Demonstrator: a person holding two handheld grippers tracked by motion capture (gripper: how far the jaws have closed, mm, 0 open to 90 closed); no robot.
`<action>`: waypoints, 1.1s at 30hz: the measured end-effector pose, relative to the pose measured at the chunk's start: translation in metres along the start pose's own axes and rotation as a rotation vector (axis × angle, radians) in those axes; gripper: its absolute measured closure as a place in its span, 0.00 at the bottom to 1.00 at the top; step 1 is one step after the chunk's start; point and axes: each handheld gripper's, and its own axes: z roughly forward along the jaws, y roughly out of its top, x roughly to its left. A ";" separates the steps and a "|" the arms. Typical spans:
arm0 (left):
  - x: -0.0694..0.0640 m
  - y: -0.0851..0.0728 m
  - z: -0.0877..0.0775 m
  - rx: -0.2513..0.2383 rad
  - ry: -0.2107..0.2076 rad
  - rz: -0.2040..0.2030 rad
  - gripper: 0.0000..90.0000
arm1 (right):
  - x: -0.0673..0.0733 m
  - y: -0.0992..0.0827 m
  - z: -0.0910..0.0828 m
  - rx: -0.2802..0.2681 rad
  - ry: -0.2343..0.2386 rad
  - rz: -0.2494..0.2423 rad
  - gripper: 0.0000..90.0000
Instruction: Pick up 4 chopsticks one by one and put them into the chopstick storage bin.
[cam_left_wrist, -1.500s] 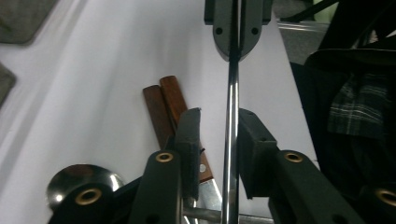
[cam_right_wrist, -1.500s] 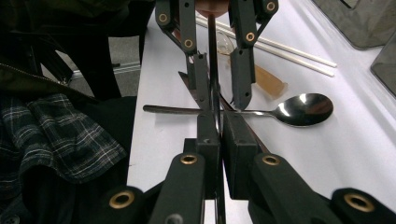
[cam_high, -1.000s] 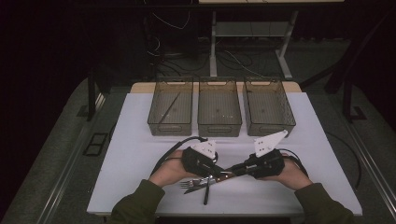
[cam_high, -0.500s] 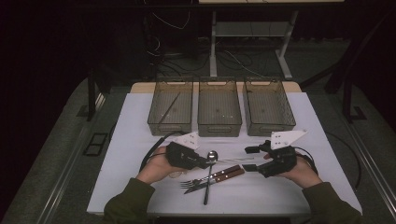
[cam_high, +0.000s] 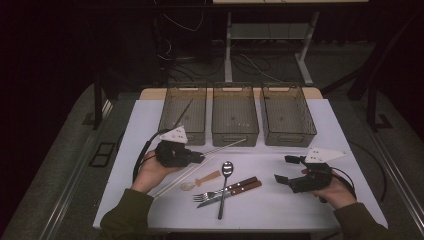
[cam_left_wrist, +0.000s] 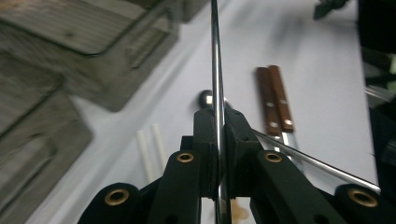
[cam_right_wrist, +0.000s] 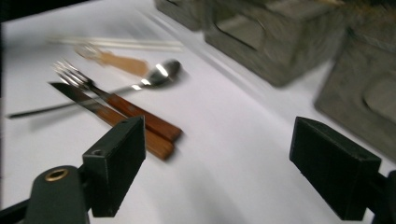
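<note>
My left gripper (cam_high: 199, 158) is shut on a thin metal chopstick (cam_high: 225, 146) that points right toward the middle bin (cam_high: 235, 131). In the left gripper view the chopstick (cam_left_wrist: 215, 46) runs straight up between the closed pads of the left gripper (cam_left_wrist: 217, 116). My right gripper (cam_high: 284, 169) hovers over bare table at the right. Its jaws have just been opening, and the right gripper (cam_right_wrist: 224, 168) stands wide with nothing between them. A metal spoon (cam_high: 227, 168), a wood-handled fork and knife (cam_high: 240, 186), a small tan-handled spoon (cam_high: 202, 181) and white chopsticks (cam_high: 172, 184) lie between the hands.
Three clear bins stand in a row at the back of the white table (cam_high: 300, 210). The left bin (cam_high: 185, 127) holds another thin stick leaning inside it. The right bin (cam_high: 287, 132) stands beyond the right hand. Cables trail from both grippers.
The hands have drawn apart from over the cutlery. The left one went left with the metal chopstick in its jaws. The right one moved right and its jaws opened wide.
</note>
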 end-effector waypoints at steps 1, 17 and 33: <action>0.002 0.000 -0.002 0.000 0.020 -0.009 0.93 | 0.000 -0.003 0.000 0.005 -0.015 0.012 0.21; 0.047 0.027 -0.025 -0.010 0.251 -0.168 0.93 | 0.008 -0.032 -0.009 0.042 -0.097 0.125 0.19; 0.109 0.039 -0.016 0.025 0.457 -0.364 0.93 | 0.016 -0.032 -0.004 0.056 -0.085 0.105 0.19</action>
